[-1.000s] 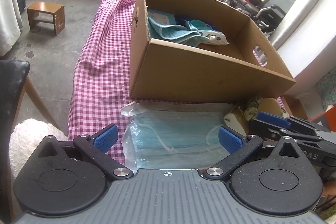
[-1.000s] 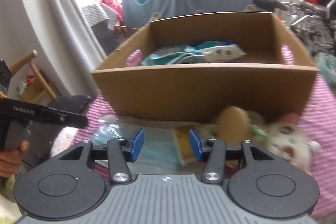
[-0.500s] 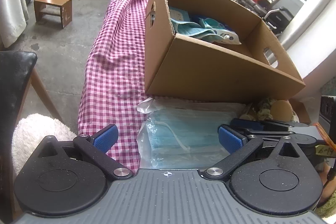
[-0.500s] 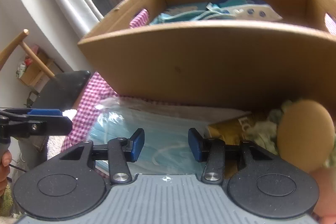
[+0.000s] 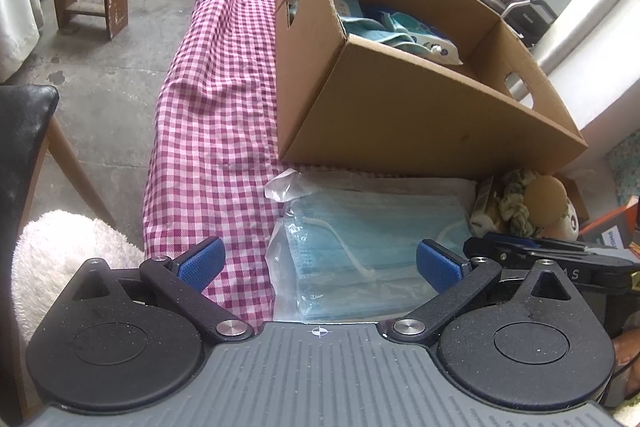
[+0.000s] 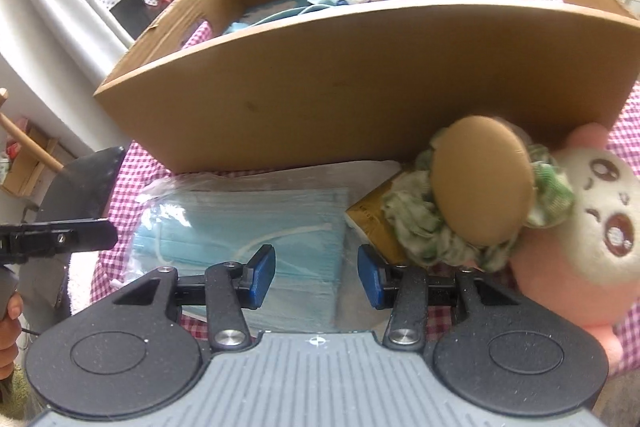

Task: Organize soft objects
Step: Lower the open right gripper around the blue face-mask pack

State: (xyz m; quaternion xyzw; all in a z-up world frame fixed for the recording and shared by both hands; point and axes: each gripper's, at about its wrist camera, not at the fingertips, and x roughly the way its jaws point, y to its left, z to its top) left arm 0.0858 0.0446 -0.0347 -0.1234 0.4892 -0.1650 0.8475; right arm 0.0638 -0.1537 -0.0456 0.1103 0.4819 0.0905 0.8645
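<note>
left claw (image 5: 318,263): released, jaws spread wide, nothing held; hovering over the near left part of the checked-cloth counter (image 5: 208,115), just short of the mask pack.
mask pack (image 5: 372,243): clear bag of blue face masks, lying flat at the near edge of the counter, touching the front wall of the cardboard box (image 5: 400,115); loose bag flap at its far left corner.
right claw (image 6: 316,281): released, narrower gap, nothing gripped; poised over the near right part of the pack.
box contents: teal cloths and a wipes packet (image 5: 436,47) already inside, room judged left toward the right end.
right-side items: green scrunchie (image 6: 424,227), tan round pad (image 6: 484,183) and pink plush (image 6: 600,219) bunched at the box's front right corner, just beside the pack.
step in hand: judged to be grasping the mask pack.
technique: pack edge to be pinched through the plastic, not the ear loops; lift kept level, clear of the box wall.
</note>
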